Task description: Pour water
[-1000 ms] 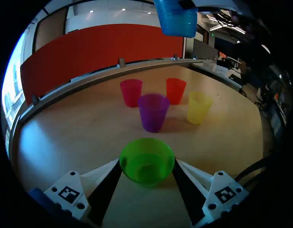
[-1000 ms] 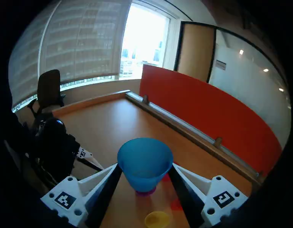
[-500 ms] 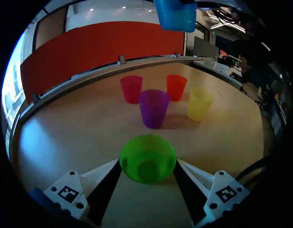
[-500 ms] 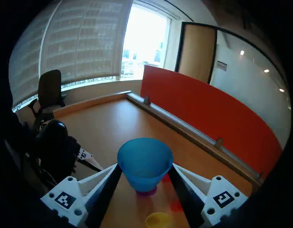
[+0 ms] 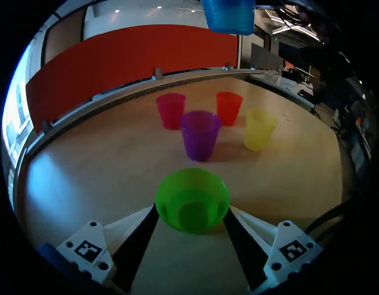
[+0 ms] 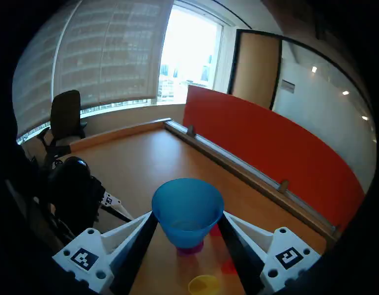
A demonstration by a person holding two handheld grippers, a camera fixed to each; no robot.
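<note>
In the left gripper view my left gripper point(image 5: 191, 221) is shut on a green cup point(image 5: 192, 199), its mouth tipped toward the camera, low over the wooden table point(image 5: 91, 162). Beyond it stand a purple cup point(image 5: 199, 134), a pink cup point(image 5: 170, 110), a red cup point(image 5: 228, 107) and a yellow cup point(image 5: 259, 129). A blue cup point(image 5: 228, 14) hangs high at the top edge. In the right gripper view my right gripper point(image 6: 188, 231) is shut on that blue cup point(image 6: 187, 216), held high above the table, with the yellow cup point(image 6: 203, 284) below it.
A red partition point(image 5: 125, 56) runs along the table's far edge, also seen as the red partition point(image 6: 273, 142) in the right gripper view. The other gripper and the dark gloved hand point(image 6: 73, 196) holding it sit at the left. An office chair point(image 6: 64, 118) stands by the window.
The green cup has tipped a little more toward the camera and risen slightly in the frame. The standing cups sit higher in the view. The blue cup stays almost still overhead.
</note>
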